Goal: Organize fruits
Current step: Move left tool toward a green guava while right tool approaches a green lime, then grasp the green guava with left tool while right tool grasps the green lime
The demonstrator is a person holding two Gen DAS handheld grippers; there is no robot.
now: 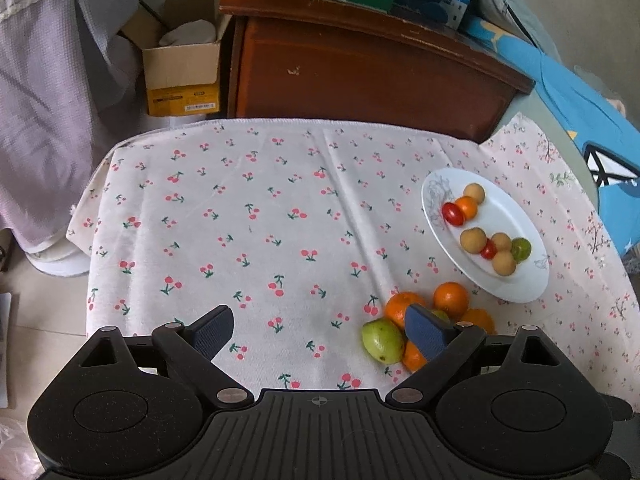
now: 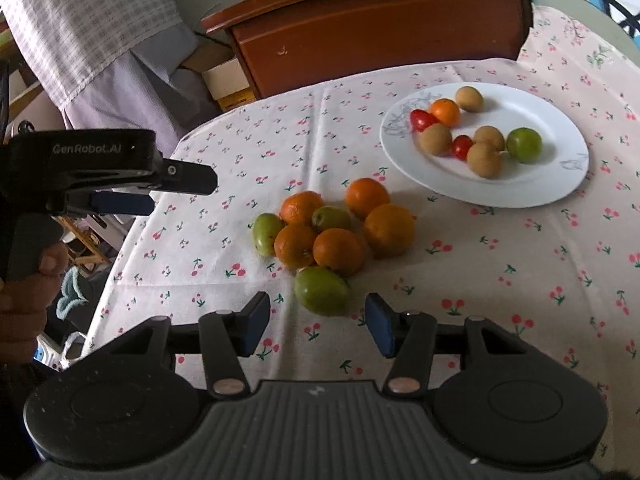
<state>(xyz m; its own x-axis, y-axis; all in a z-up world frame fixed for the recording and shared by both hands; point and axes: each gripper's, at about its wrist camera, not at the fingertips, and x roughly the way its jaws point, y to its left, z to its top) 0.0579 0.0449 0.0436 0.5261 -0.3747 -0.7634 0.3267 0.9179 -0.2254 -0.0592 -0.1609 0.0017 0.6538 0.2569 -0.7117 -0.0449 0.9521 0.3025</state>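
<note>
Left wrist view: my left gripper (image 1: 318, 330) hangs over the counter (image 1: 260, 208), which is draped in a white cherry-print tablecloth; its fingers (image 1: 212, 330) are spread wide, nothing between them; the right-hand pad sits in front of a cluster of orange mandarins (image 1: 450, 298) and a green oval fruit (image 1: 382, 340), hiding part of the heap; whether it touches them I cannot tell. A white oval ceramic plate (image 1: 516, 216) lies beyond, on the right, carrying small tan round fruits, red cherry tomatoes, one small orange and one green fruit. Past the counter's far edge stands a dark brown wooden cabinet (image 1: 360, 68), an open cardboard box (image 1: 182, 66) beside it.

Right wrist view: my right gripper (image 2: 318, 322) points down at the heap of mandarins (image 2: 388, 230) and green fruits; its fingers (image 2: 378, 324) are partly spread, not pinching anything; the nearest green fruit (image 2: 322, 290) lies just ahead of the gap, clear of both pads. The plate (image 2: 552, 168) sits near the heap, further right. At the left edge a hand (image 2: 24, 280) holds the other gripper's grip.
</note>
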